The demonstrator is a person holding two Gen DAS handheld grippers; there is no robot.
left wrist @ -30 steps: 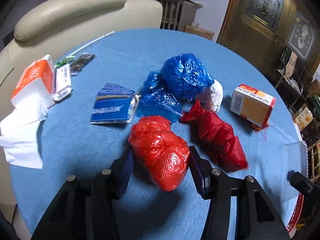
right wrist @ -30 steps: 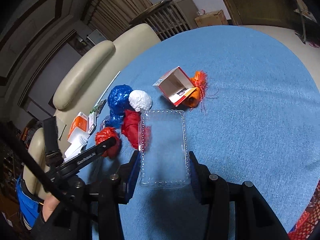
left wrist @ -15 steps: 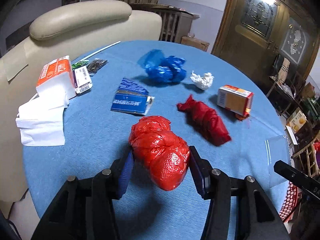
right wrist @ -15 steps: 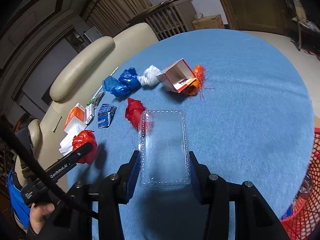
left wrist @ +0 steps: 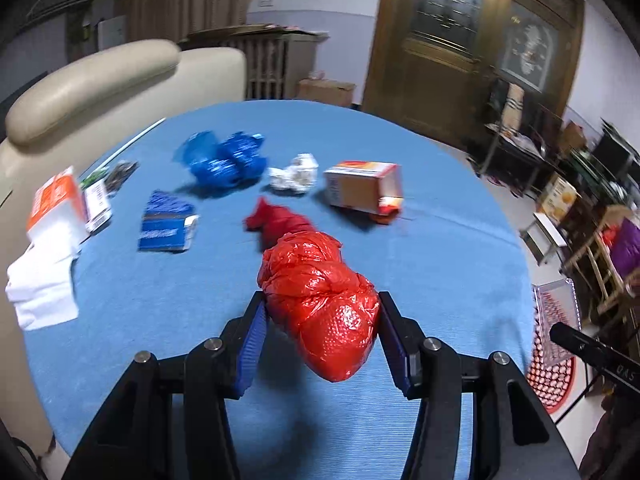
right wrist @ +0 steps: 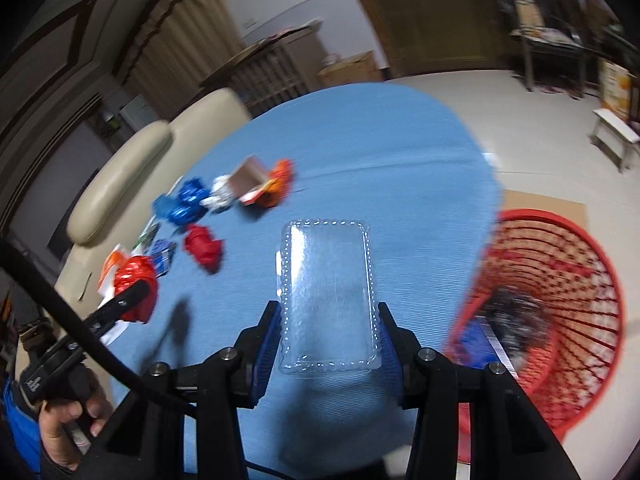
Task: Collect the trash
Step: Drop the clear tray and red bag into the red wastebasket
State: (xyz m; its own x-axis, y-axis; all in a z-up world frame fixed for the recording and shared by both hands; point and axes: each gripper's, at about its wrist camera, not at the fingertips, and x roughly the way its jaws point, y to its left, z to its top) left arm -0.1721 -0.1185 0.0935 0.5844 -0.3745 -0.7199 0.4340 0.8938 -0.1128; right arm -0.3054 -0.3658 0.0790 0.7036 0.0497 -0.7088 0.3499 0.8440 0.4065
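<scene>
Left gripper (left wrist: 320, 336): blue-padded fingers (left wrist: 252, 344) clamped on the near, bulbous end of a red knotted bag (left wrist: 320, 300). Bag held clear above the blue tablecloth (left wrist: 420, 248); long axis runs forward and slightly left from the pads, the narrower twisted end pointing away toward the table's middle.

Right gripper (right wrist: 328, 344): fingers (right wrist: 266, 344) pressed on both long edges of a clear plastic clamshell tray (right wrist: 328, 292). Tray is rectangular with a beaded rim; long axis lies straight out along the fingers, flat face up, near short end level with the pads, far end over the table near its edge.

Items lying on the table beyond the left gripper's load, near to far:
- second red bag (left wrist: 276, 220), crumpled, just behind the held one
- blue printed packet (left wrist: 166, 222), flat, to the left
- open carton (left wrist: 362, 190), on its side, with an orange scrap (left wrist: 386, 216) touching its right end
- white crumpled wad (left wrist: 294, 172), between the carton and the blue bag
- blue crumpled bag (left wrist: 224, 160)
- orange-and-white tissue pack (left wrist: 56, 208) with white sheets (left wrist: 42, 280), at the left edge

Beside the table, right: red mesh basket (right wrist: 580, 280) on the floor, dark blurred contents inside, just beside the clear tray in the right wrist view.

Behind the table: cream padded chair (left wrist: 92, 84). A hand (right wrist: 68, 428) grips the left tool's handle.
</scene>
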